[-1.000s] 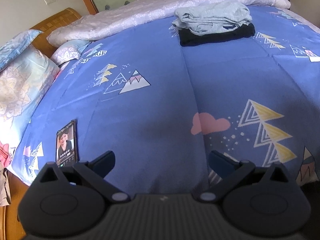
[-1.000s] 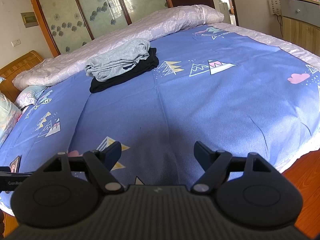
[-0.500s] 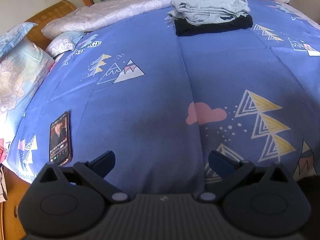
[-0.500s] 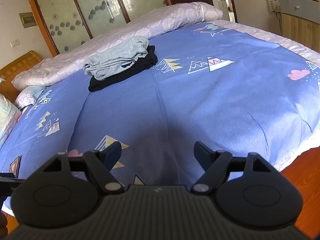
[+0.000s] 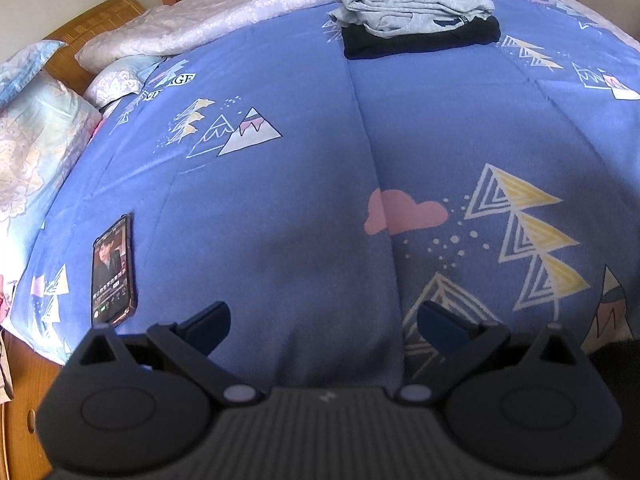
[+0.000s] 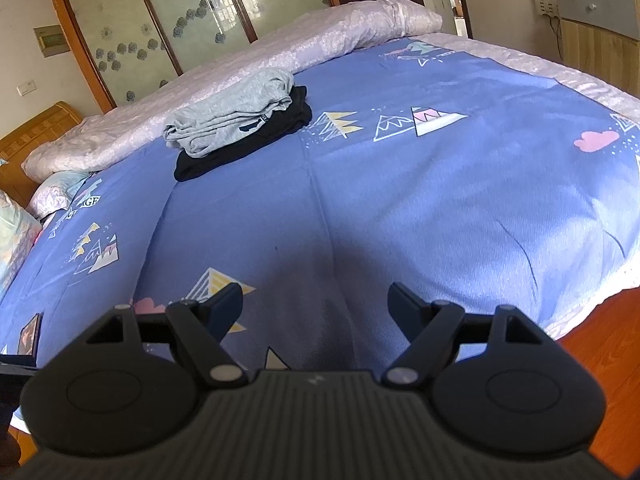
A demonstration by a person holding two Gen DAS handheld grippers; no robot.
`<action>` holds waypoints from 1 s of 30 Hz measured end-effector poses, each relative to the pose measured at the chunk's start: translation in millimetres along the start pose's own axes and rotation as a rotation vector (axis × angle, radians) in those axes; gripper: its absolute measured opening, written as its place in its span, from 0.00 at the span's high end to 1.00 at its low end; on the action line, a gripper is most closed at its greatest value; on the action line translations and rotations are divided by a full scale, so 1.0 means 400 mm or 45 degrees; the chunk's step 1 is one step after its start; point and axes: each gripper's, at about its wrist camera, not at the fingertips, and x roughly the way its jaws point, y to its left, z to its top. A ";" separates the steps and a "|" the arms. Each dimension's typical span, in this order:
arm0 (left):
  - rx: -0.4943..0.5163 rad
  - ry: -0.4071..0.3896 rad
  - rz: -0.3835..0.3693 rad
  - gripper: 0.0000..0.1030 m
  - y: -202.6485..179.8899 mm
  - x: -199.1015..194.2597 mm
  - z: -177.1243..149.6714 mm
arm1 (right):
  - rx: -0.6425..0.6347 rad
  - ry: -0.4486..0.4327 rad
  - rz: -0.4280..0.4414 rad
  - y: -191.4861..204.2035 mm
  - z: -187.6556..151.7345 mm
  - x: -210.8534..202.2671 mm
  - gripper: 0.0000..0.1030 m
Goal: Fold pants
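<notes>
Folded grey pants point(image 5: 416, 8) point(image 6: 236, 112) lie stacked on a folded black garment point(image 5: 424, 42) point(image 6: 248, 144) at the far side of the blue patterned bedspread point(image 5: 304, 184) point(image 6: 420, 200). My left gripper point(image 5: 323, 322) hovers open over the near part of the bed, nothing between its fingers. My right gripper point(image 6: 315, 306) is also open and empty, low over the bedspread near the front edge. Both grippers are far from the stack.
A phone point(image 5: 112, 266) with its screen lit lies on the bedspread near the left edge. Pillows point(image 5: 36, 136) and a wooden headboard point(image 5: 92, 16) are at the left. A pale quilt point(image 6: 248, 64) runs along the far side. Wooden floor point(image 6: 592, 344) and a cabinet point(image 6: 596, 20) stand right.
The left gripper has tilted down and moved forward slightly, so the stack sits higher in its view. The right gripper has barely shifted. Both stay open.
</notes>
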 end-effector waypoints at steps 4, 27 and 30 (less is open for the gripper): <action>0.003 0.008 -0.002 0.00 -0.002 0.003 -0.002 | 0.006 0.006 0.000 -0.002 -0.002 0.001 0.21; 0.012 0.026 -0.007 0.00 -0.007 0.013 -0.007 | 0.029 0.035 0.002 -0.023 0.001 0.009 0.21; 0.009 0.028 -0.006 0.00 -0.006 0.014 -0.008 | 0.030 0.036 0.002 -0.023 0.002 0.010 0.21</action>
